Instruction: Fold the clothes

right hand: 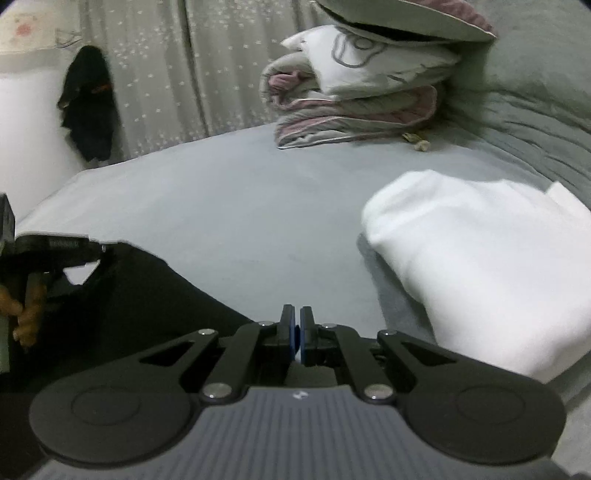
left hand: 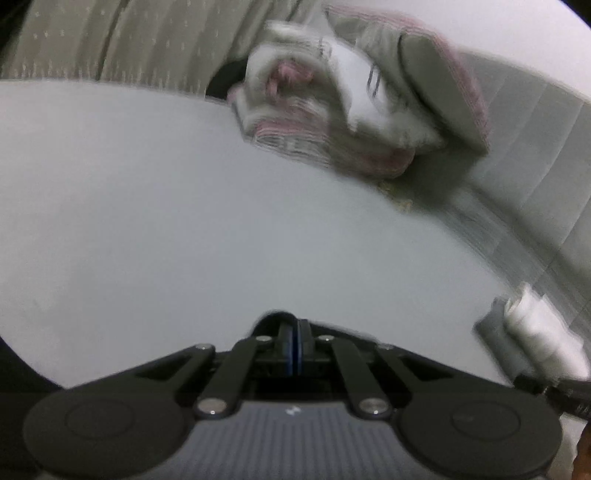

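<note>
One white folded garment (right hand: 480,258) lies on the grey bed (right hand: 240,206), right of the right gripper (right hand: 297,325) and near it; long axis runs from near-right toward the far-left, rounded folded end pointing at the bed's middle. In the left wrist view only a blurred white sliver (left hand: 535,332) shows at the right edge. Right gripper fingers nearly together, thin gap, nothing between them. Left gripper (left hand: 294,339) fingers pressed together, empty, over bare sheet. The left gripper's body (right hand: 48,245) shows at the left edge of the right view, above a black cloth (right hand: 140,295) on the near bed edge. One rolled quilt bundle (right hand: 351,103), white, grey and pink, sits at the far end with one pillow (right hand: 406,22) on top. One dark garment (right hand: 88,107) hangs by the curtain (right hand: 166,74).
</note>
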`<act>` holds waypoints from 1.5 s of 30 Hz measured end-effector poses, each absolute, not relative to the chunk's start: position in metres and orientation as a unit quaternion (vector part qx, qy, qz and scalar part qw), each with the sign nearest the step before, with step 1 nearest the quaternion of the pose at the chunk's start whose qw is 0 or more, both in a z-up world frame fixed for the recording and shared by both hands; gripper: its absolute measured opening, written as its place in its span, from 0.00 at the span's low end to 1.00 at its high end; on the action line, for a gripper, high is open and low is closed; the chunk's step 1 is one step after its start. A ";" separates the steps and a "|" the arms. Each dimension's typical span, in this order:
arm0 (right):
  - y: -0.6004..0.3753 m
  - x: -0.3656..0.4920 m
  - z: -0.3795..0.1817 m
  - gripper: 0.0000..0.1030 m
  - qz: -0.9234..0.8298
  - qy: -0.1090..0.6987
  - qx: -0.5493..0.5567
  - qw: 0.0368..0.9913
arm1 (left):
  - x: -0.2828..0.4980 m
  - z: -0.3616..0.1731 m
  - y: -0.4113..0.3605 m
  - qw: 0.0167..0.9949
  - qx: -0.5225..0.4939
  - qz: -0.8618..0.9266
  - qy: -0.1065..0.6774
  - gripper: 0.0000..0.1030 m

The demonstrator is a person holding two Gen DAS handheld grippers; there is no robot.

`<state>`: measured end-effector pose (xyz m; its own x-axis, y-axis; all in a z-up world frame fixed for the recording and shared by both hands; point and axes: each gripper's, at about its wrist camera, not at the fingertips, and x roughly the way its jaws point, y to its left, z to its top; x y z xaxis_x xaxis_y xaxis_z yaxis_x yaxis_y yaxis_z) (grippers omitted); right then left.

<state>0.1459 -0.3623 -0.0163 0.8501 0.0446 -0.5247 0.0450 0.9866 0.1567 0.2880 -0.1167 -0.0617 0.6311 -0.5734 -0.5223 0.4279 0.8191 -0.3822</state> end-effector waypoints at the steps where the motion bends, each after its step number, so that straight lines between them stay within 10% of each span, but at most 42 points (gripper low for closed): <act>1: -0.364 0.145 -0.017 0.02 -0.002 0.274 0.084 0.958 | 0.288 -0.062 -0.118 0.895 -0.106 -0.279 0.332 0.04; 7: -0.371 0.142 -0.019 0.14 -0.013 0.274 0.099 0.956 | 0.289 -0.043 -0.110 0.898 -0.101 -0.272 0.332 0.52; 11: -0.374 0.140 -0.018 0.22 -0.006 0.287 0.114 0.951 | 0.299 -0.040 -0.103 0.897 -0.091 -0.259 0.347 0.53; 13: -0.371 0.142 -0.021 0.41 -0.009 0.298 0.109 0.948 | 0.306 -0.047 -0.104 0.893 -0.096 -0.253 0.360 0.53; 18: -0.363 0.146 -0.028 0.44 -0.018 0.324 0.097 0.941 | 0.307 -0.057 -0.111 0.890 -0.085 -0.266 0.361 0.47; 20: -0.360 0.151 -0.035 0.34 -0.027 0.330 0.091 0.939 | 0.304 -0.059 -0.114 0.889 -0.081 -0.275 0.358 0.05; 21: -0.358 0.151 -0.035 0.09 -0.027 0.326 0.087 0.941 | 0.302 -0.058 -0.115 0.890 -0.082 -0.274 0.355 0.05; 23: -0.353 0.151 -0.035 0.02 -0.026 0.319 0.079 0.944 | 0.297 -0.054 -0.117 0.904 -0.074 -0.265 0.328 0.04; 36: -0.361 0.169 -0.043 0.02 -0.065 0.268 0.046 0.960 | 0.310 -0.065 -0.135 0.932 -0.043 -0.193 0.302 0.06; 41: -0.371 0.168 -0.040 0.14 -0.045 0.276 0.079 0.957 | 0.298 -0.052 -0.148 0.933 0.002 -0.187 0.309 0.36; 45: -0.382 0.160 -0.026 0.19 0.008 0.267 0.135 0.954 | 0.282 -0.037 -0.163 0.929 0.040 -0.197 0.311 0.39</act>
<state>0.1605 -0.3819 -0.0257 0.8576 0.0871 -0.5069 0.0569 0.9634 0.2618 0.2819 -0.1629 -0.0374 0.7287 -0.3419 -0.5933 0.3911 0.9190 -0.0493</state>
